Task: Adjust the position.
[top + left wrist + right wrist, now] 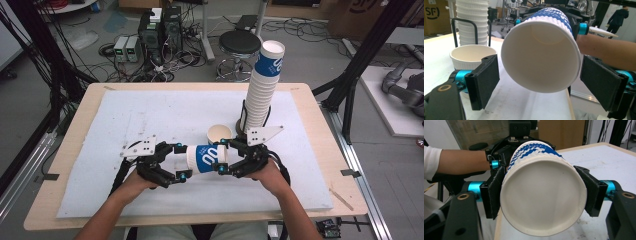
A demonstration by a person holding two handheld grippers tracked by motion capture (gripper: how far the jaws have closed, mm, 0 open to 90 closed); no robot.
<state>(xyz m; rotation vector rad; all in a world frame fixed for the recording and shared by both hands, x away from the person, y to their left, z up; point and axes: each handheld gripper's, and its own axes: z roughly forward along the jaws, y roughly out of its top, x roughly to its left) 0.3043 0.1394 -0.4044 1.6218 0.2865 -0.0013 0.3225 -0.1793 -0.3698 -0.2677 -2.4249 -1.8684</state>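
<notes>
My right claw [226,156] grips the cup [206,159] lying sideways; its rim probably faces my open left claw [181,161].

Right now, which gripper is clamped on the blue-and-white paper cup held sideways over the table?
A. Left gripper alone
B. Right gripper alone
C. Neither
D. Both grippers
B: the right gripper presses its pads against the blue-and-white cup, while the left gripper has its jaws standing apart from the cup's rim, with gaps on both sides.
</notes>
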